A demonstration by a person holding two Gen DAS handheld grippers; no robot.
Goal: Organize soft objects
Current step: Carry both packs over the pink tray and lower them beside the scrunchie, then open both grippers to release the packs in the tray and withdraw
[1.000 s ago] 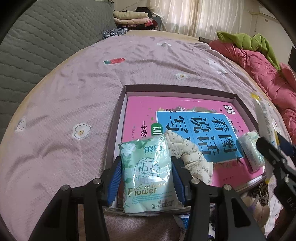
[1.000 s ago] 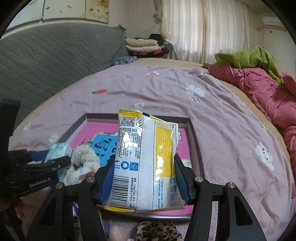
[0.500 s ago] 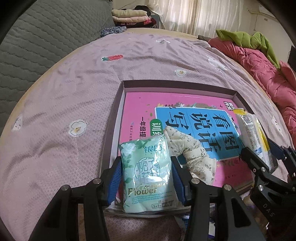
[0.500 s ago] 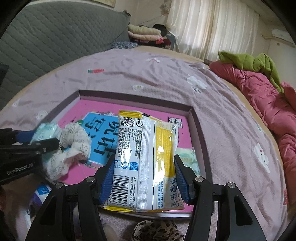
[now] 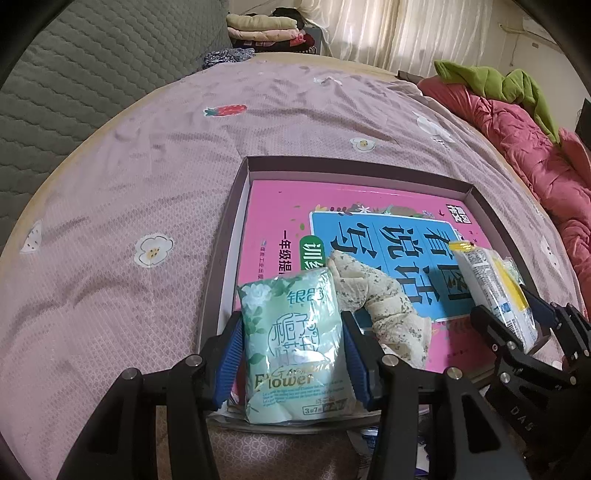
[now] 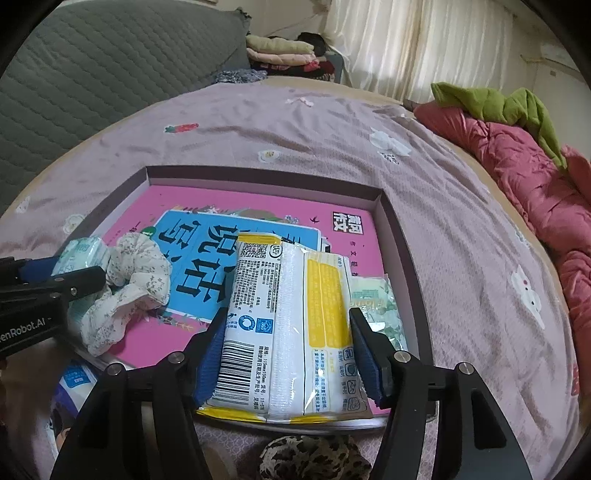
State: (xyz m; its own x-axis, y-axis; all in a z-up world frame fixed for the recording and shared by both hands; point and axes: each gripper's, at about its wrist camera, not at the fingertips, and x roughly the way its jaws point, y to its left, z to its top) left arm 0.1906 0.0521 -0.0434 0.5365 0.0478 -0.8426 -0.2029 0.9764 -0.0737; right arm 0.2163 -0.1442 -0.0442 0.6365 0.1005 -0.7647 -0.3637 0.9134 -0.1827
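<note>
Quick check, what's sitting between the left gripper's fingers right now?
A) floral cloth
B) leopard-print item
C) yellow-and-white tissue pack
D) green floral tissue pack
D: in the left wrist view the green floral tissue pack stands upright between the blue pads of the left gripper, at the near edge of the tray; the floral cloth lies beside it.

Home bedroom: bed with mauve patterned sheet (image 5: 155,177), grey quilted headboard (image 5: 74,74) upper left, folded clothes (image 5: 262,31) and curtains (image 5: 388,33) along top.
</note>
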